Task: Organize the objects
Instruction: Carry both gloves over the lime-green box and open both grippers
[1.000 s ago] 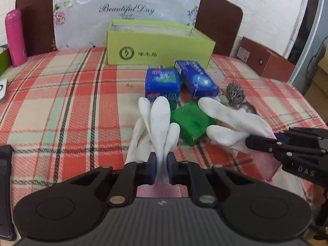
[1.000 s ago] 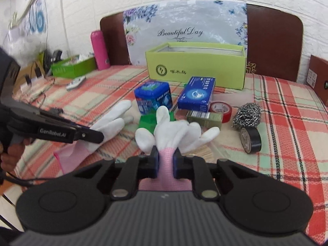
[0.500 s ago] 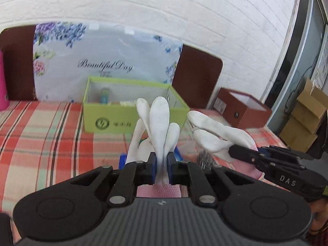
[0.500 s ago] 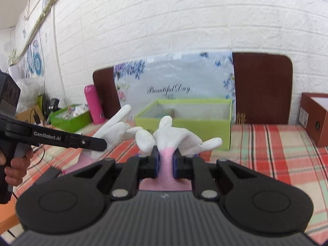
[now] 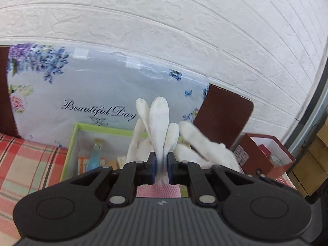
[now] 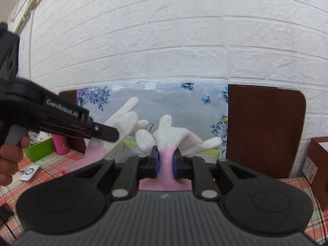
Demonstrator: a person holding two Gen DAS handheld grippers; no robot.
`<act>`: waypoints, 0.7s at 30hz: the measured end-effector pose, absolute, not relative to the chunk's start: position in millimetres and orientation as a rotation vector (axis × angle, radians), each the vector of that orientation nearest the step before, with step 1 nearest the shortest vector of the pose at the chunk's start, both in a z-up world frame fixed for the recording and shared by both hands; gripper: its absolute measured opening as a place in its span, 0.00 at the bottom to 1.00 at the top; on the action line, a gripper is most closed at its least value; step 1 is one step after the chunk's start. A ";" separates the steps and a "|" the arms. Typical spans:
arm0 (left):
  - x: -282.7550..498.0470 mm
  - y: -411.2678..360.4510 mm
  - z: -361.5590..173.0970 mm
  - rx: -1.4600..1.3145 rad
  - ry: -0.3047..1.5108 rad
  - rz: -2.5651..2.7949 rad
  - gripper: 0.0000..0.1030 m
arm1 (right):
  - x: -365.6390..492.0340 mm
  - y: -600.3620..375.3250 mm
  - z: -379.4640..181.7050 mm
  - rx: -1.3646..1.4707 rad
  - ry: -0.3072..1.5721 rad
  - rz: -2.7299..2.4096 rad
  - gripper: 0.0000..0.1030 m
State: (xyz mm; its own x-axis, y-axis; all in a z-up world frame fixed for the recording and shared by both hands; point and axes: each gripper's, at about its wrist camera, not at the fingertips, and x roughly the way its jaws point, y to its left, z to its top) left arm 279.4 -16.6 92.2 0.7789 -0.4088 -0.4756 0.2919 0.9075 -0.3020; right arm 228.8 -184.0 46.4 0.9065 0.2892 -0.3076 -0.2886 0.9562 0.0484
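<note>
Step in hand, as judged: transfer of a pair of gloves to the green box point(image 5: 114, 132), both carried in the air. Just left of the box's near wall, checked tabletop point(image 5: 26, 160) is seen. Inside the box, a light-blue tube and some orange and pale packets are lying — contents otherwise hidden. Over the box's right half, the left hand-held gripper point(image 5: 162, 169) is clamped narrow on the fingers of one white glove point(image 5: 158, 123). Right of it the second white glove point(image 6: 174, 135) is held by its pink cuff in the right hand-held gripper point(image 6: 165, 163), also pinched shut. Next move, as judged: both gloves are to be brought over the box opening, lowered and released — clear of the rim.
</note>
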 end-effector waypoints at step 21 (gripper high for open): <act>359.7 -10.7 26.7 -0.180 0.608 -0.202 0.75 | 313.7 -195.3 -27.1 -0.069 0.427 0.198 0.85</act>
